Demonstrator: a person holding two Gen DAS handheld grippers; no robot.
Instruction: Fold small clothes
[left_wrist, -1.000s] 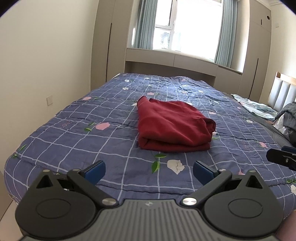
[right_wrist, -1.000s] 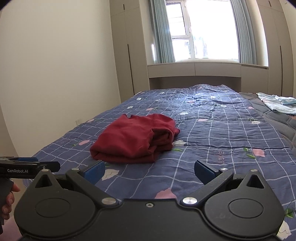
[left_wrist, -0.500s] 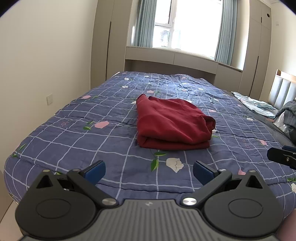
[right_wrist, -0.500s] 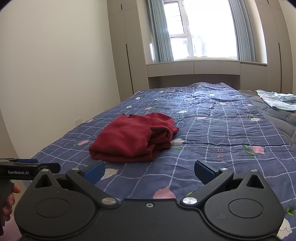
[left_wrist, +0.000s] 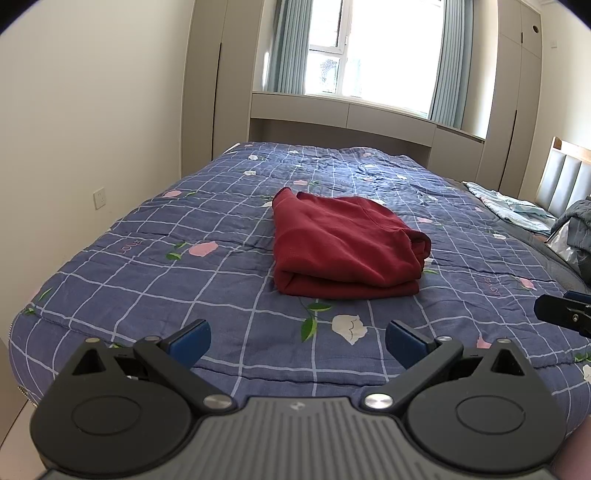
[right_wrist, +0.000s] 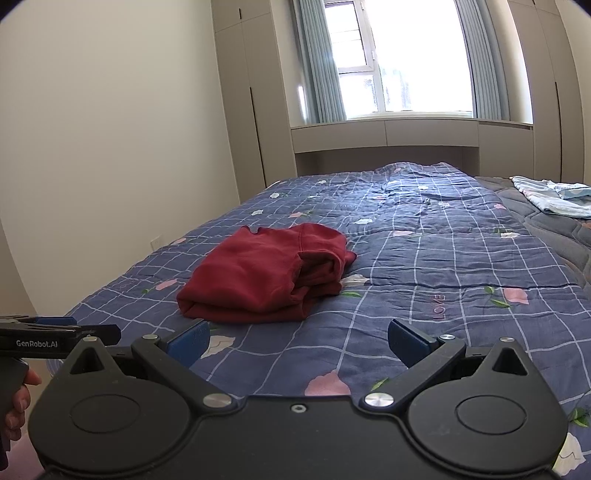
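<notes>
Left gripper (left_wrist: 297, 338) and right gripper (right_wrist: 297, 338) hover at the bed's near edge, fingers spread wide, holding nothing. A folded red garment (left_wrist: 343, 243) lies mid-quilt (left_wrist: 184, 266). Far right, a light-blue cloth (right_wrist: 554, 195). Beyond, wardrobes (left_wrist: 207, 81) flank a curtained window (left_wrist: 369, 51).

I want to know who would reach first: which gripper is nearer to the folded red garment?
Roughly equal; neither is clearly nearer. The left gripper faces the folded red garment head-on; the right gripper has it ahead and leftward. Both are open and apart from it.
</notes>
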